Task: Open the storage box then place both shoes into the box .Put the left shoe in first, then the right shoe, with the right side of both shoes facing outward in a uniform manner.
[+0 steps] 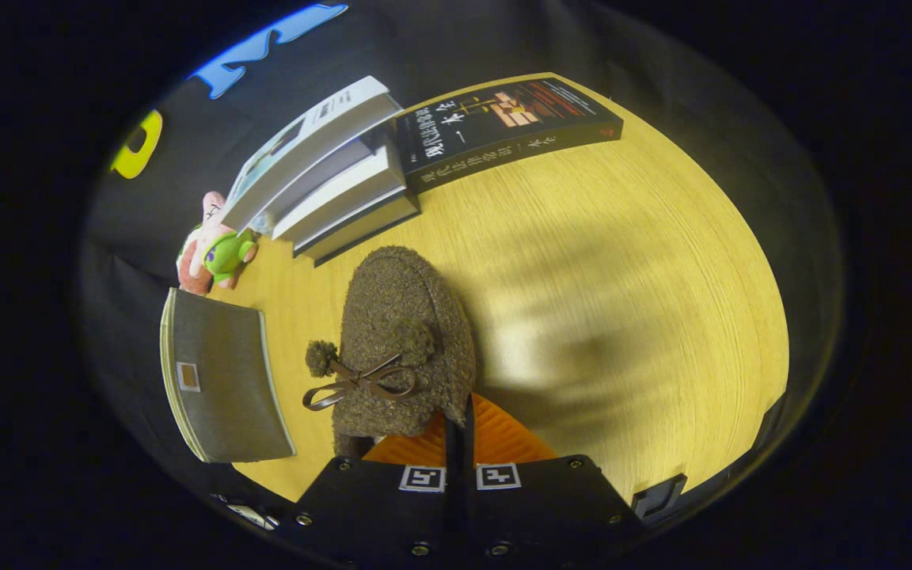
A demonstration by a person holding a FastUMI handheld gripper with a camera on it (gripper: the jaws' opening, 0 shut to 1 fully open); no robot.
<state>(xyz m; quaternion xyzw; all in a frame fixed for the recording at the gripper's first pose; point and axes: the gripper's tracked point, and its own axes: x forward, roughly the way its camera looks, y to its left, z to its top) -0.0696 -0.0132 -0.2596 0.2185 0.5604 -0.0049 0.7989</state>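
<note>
The jaws [460,431] stand nearly closed, with only a thin gap between them, gripping the rear rim of a brown fuzzy shoe [404,340] that has a thin bow and pompoms. The shoe's heel is hidden behind the jaws. Beyond it, on the pale wooden bench [622,301], lie stacked books [329,178].

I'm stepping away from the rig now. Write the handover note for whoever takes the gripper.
Gripper: fingers nearly together, pinching the rear edge of the fuzzy brown shoe.
Shoe: toe points ahead toward the stack of books; bow and pom-poms on top; whether it is lifted off the wooden table is unclear.
Grey box sits beside the shoe; I cannot tell if it is open.
Left: place this shoe in the box. The other shoe's status is unknown.
</note>
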